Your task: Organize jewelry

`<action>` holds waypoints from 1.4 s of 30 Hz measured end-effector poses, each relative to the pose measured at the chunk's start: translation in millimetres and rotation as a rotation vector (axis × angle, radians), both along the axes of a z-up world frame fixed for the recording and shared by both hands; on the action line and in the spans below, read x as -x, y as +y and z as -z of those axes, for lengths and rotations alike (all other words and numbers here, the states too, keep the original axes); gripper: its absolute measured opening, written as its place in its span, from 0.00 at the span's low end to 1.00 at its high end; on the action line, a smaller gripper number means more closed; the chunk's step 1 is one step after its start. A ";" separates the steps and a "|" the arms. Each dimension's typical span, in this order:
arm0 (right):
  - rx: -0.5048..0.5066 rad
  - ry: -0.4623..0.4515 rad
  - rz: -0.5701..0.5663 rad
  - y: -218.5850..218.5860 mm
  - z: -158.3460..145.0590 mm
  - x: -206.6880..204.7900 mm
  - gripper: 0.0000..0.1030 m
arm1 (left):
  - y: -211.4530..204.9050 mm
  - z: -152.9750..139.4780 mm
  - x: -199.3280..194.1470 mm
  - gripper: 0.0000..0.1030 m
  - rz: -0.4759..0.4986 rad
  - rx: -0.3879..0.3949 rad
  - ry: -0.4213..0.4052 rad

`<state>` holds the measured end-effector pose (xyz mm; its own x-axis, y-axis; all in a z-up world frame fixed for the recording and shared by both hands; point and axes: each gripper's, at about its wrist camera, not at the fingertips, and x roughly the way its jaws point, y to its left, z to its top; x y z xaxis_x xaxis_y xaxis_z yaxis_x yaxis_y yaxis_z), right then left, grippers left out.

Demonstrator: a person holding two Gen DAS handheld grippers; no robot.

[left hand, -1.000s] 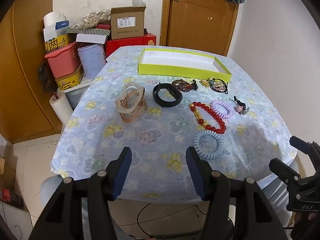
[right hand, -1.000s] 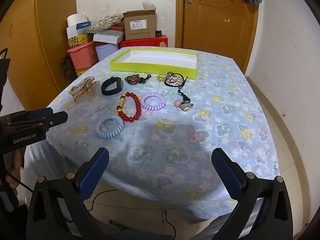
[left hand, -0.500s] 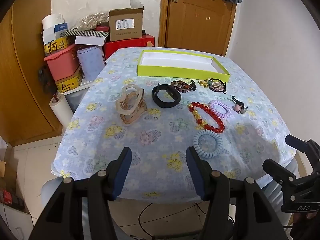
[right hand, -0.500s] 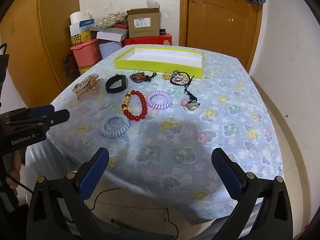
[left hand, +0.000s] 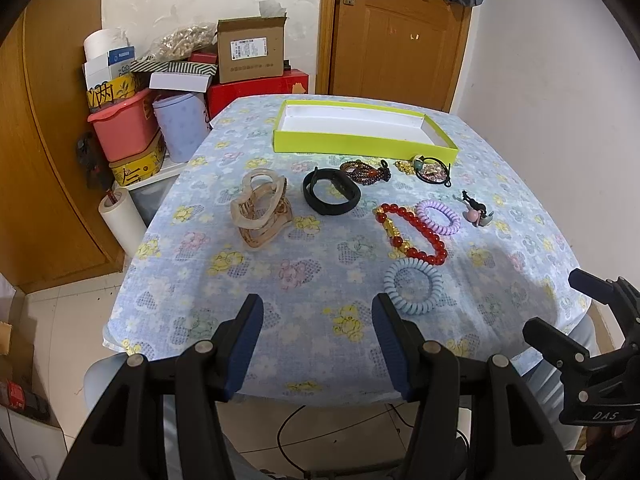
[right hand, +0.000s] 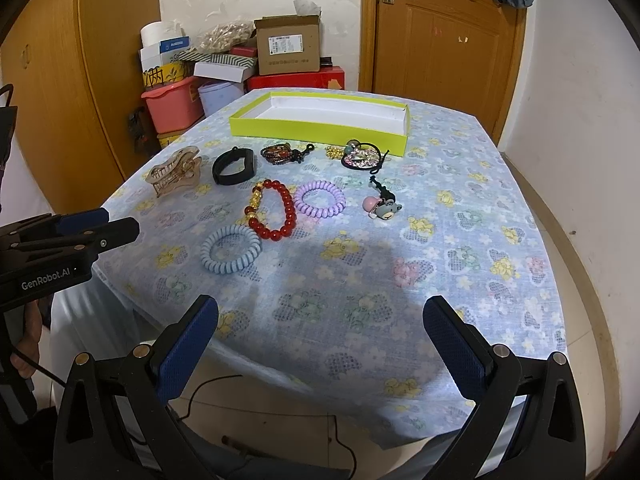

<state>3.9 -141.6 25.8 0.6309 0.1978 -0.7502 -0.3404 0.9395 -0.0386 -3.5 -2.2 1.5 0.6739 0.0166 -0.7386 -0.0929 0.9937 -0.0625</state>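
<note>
A yellow-green box (left hand: 360,146) (right hand: 316,130) with a white inside stands empty at the table's far side. In front of it lie a beige hair claw (left hand: 260,210) (right hand: 176,174), a black band (left hand: 330,192) (right hand: 234,166), a dark bead bracelet (left hand: 366,171), a red bead bracelet (left hand: 412,232) (right hand: 272,208), a purple coil tie (left hand: 438,217) (right hand: 319,200), a blue coil tie (left hand: 414,286) (right hand: 231,249) and a charm (right hand: 382,206). My left gripper (left hand: 318,312) and right gripper (right hand: 320,320) are open and empty at the table's near edge.
The table wears a blue flowered cloth (left hand: 320,272). Stacked boxes and a pink tub (left hand: 124,128) stand behind its left side. A wooden door (left hand: 400,32) is behind the table. A white wall (right hand: 580,120) runs along the right.
Both grippers have edged forward toward the table; the jewelry looks slightly nearer. Nothing on the table has moved.
</note>
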 end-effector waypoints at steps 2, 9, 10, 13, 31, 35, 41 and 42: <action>0.000 0.000 0.001 0.1 0.2 0.1 1.00 | 0.1 0.2 0.1 0.57 0.001 0.001 0.001; -0.001 0.002 0.002 -0.8 1.0 -0.2 1.00 | 0.1 0.8 0.9 0.57 0.002 0.002 0.002; -0.001 0.002 0.002 -0.8 1.1 -0.3 1.00 | 0.0 0.7 0.3 0.57 0.002 0.002 0.002; -0.001 0.002 0.003 -0.8 1.3 -0.1 1.00 | -0.7 2.1 0.3 0.57 0.001 0.001 0.007; -0.001 0.008 0.004 -2.1 3.1 -0.4 1.00 | -2.5 4.9 0.5 0.57 0.005 -0.002 0.013; -0.001 0.009 0.004 -2.1 3.1 -0.5 1.00 | -2.7 5.4 0.5 0.57 0.006 -0.001 0.014; -0.002 0.011 0.003 -1.9 4.3 -0.5 1.00 | -2.5 6.2 1.0 0.57 0.006 0.003 0.017; -0.001 0.011 0.003 -1.9 5.0 -0.3 1.00 | -2.4 6.8 1.2 0.57 0.006 0.004 0.017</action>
<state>4.2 -143.5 20.7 0.6231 0.1969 -0.7570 -0.3380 0.9405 -0.0336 -4.7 -4.6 -5.2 0.6611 0.0095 -0.7502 -0.0882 0.9940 -0.0651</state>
